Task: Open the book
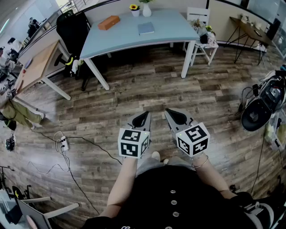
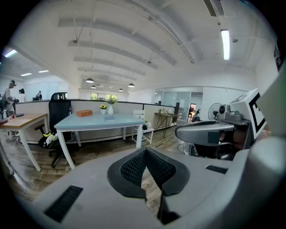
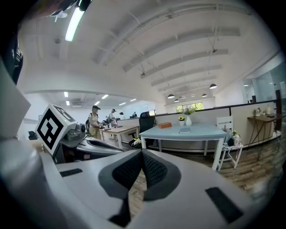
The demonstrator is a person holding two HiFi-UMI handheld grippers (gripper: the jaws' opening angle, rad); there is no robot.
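- Left tool (image 1: pixel 142 117): held close in front of the person's body, above bare plank floor (image 1: pixel 134 89). Its own view shows the two dark pads meeting at the tips with nothing between them. It is closed and empty.
- Right tool (image 1: pixel 176 116): just beside the left one at the same height and pointing the same way. Its pads also meet at the tips with nothing caught. It is closed and empty.
- Middle ground: open floor only, apart from a cable and power strip (image 1: pixel 64 144) off to the left. Nothing lies in the direct line ahead.
- Surface (image 1: pixel 125 38): a pale blue top on white legs, well apart from both tools and across the floor.
- Book (image 1: pixel 146 28): lies flat and closed on the surface, towards its far right part. An orange box (image 1: pixel 109 22) sits to its left, and a vase (image 1: pixel 146 10) stands behind it by the far edge. The book touches neither.
- Step in hand, as judged: the approach. No contact has been made, and opening the book has not begun.
- Next move, as judged:
  - Close the distance to the surface and bring both tools over the book.
  - Part the jaws of at least one tool to take the cover edge, while the other steadies the book.
  - Which side carries the spine cannot be told from here, and it should be confirmed on arrival.
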